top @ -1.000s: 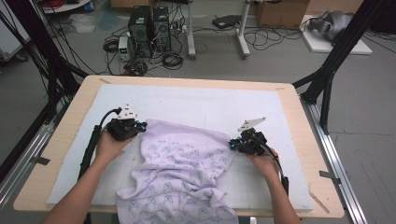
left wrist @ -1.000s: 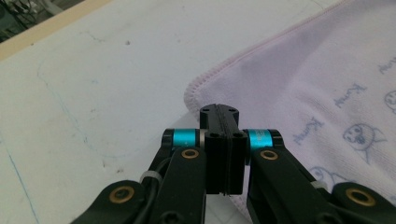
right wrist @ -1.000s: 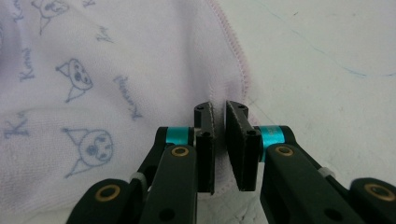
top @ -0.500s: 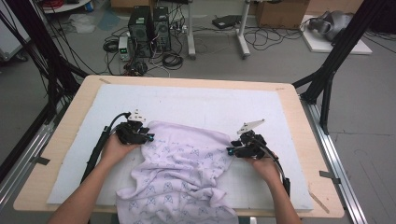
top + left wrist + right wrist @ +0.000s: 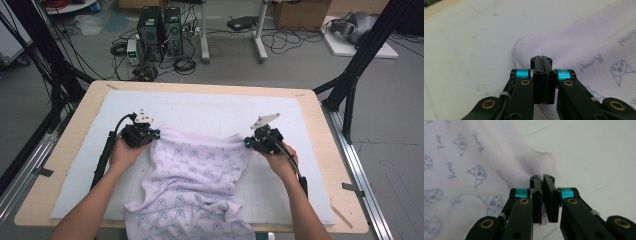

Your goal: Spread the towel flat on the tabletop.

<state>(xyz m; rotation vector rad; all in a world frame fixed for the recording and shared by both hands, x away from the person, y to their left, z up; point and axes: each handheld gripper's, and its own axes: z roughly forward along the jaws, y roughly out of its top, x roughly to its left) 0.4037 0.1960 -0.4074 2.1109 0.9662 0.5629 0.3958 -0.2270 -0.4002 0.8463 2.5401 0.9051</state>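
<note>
Holding, item one: a pale lilac printed blanket [image 5: 192, 175] with small animal-face drawings, lying on the white mat [image 5: 210, 107] of a wooden table [image 5: 320, 150]. Its far edge stretches between the two grippers; its near end bunches and hangs over the table's front edge.

Item two: left gripper [image 5: 150, 135], jaws pressed together on the blanket's far left corner. The left gripper view [image 5: 541, 60] shows the hem passing between the jaws, with only a narrow margin of cloth caught.

Item three: right gripper [image 5: 250, 142], jaws pinched on the far right corner. The right gripper view [image 5: 542, 178] shows a slight gap at the tips with cloth folded inside, the stitched edge just beyond.

Risks, judged:
- Slipping corner: both bites sit close to the hem, so a hard pull outward or upward would likely strip the cloth free.
- Uneven spread: if one hand leads, the far edge may skew and the sag between the grippers turn into a diagonal crease.
- Dragging weight: the bunched near end hanging off the table could tug the whole blanket toward the person once lifted.
- Snagging: trailing gripper cables lie beside the cloth and could catch a fold.
</note>
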